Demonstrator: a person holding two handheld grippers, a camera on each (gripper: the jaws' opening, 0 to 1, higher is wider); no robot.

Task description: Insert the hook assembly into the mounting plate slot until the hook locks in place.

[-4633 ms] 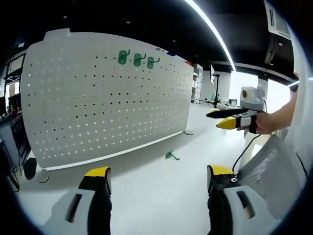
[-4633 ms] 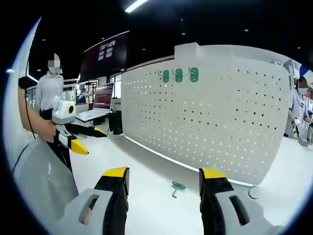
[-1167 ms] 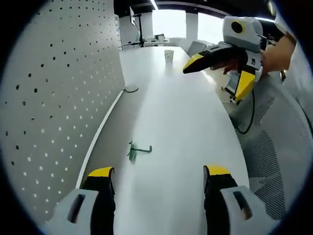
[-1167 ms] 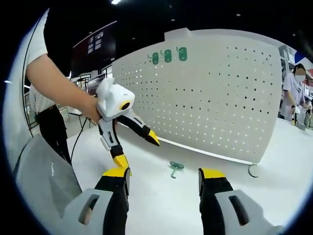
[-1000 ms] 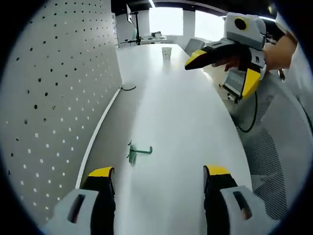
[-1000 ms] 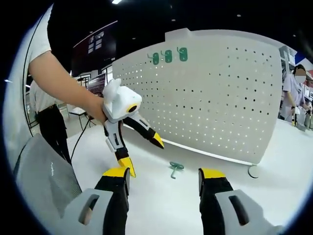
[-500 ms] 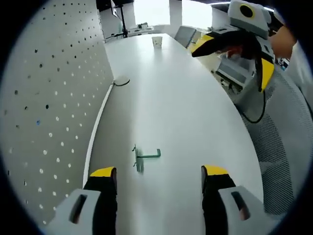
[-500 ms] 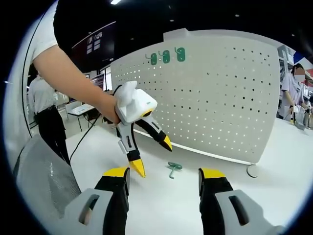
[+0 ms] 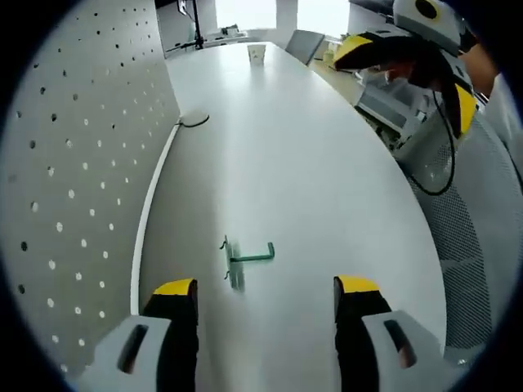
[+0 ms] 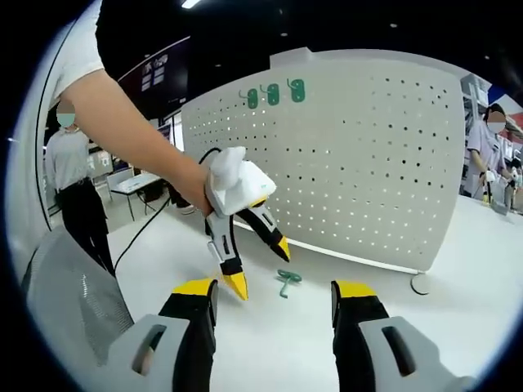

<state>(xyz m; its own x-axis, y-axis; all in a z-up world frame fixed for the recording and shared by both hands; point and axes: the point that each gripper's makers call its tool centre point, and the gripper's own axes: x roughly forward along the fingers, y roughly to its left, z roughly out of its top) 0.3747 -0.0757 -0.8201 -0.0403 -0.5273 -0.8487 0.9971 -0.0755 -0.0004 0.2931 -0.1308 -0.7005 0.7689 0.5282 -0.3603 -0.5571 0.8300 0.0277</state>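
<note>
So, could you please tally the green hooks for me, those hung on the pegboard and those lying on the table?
Hooks on the pegboard: 3
Hooks on the table: 1
Total: 4

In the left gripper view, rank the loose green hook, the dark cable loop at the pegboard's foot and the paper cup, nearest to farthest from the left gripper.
1. Green hook: on the table just ahead of the jaws.
2. Cable loop: farther up, beside the pegboard base.
3. Paper cup: at the table's far end.
</note>
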